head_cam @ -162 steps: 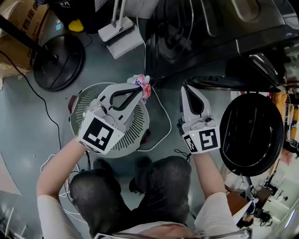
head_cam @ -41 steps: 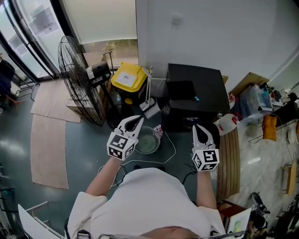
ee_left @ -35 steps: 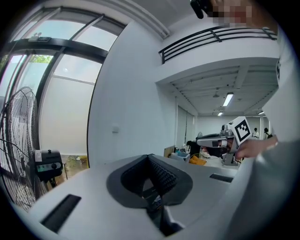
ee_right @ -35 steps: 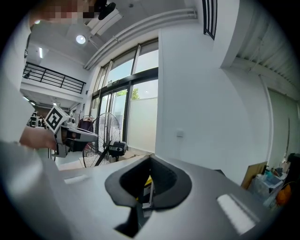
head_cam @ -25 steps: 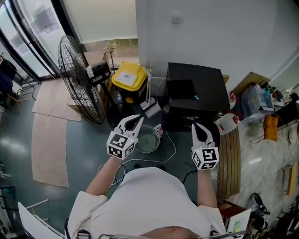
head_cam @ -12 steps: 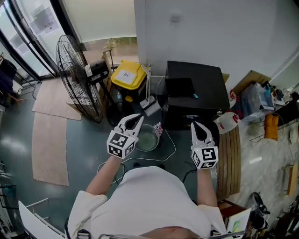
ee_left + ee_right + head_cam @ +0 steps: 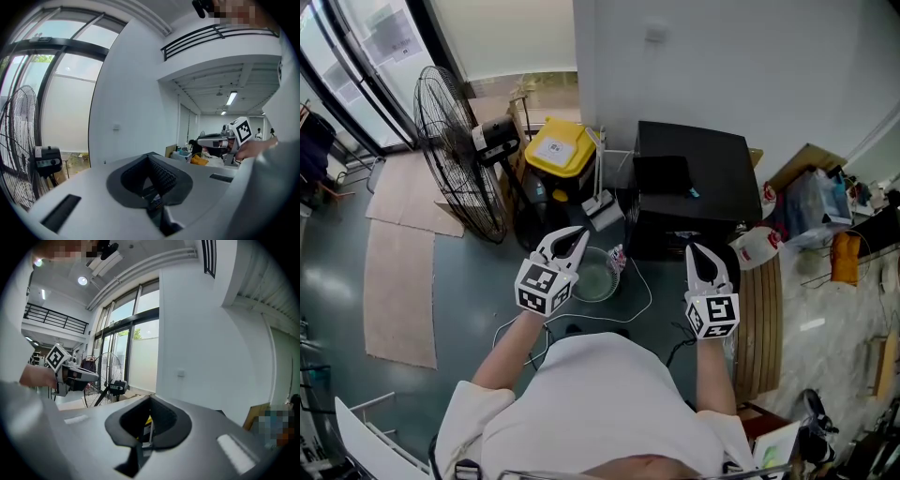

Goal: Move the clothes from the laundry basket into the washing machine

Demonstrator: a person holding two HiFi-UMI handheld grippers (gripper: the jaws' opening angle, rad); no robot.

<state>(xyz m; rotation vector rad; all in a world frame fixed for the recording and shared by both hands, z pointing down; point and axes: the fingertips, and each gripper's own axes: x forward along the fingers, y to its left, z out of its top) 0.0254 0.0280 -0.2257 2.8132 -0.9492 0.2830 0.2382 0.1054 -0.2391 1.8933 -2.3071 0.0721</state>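
Note:
Far below on the floor stands the round pale laundry basket (image 7: 592,281), with a pink cloth (image 7: 617,258) at its right rim. The black washing machine (image 7: 689,187) stands behind it against the wall. My left gripper (image 7: 578,234) hovers high above the basket, shut with nothing in it; in the left gripper view its jaws (image 7: 150,157) meet at the tip. My right gripper (image 7: 698,248) is held level in front of the machine, shut and empty, its tips (image 7: 150,399) together. Each gripper shows in the other's view: right gripper (image 7: 220,139), left gripper (image 7: 77,375).
A tall standing fan (image 7: 455,155) and a yellow-lidded bin (image 7: 555,150) stand left of the machine. A dustpan (image 7: 600,211) leans between them. A white cable (image 7: 633,300) loops on the floor. A red-and-white jug (image 7: 759,248) and slatted bench (image 7: 757,319) lie right.
Several seconds ago the view sat close above the basket with the left gripper at the pink cloth; now it looks down from standing height. Over the last second both grippers have kept still.

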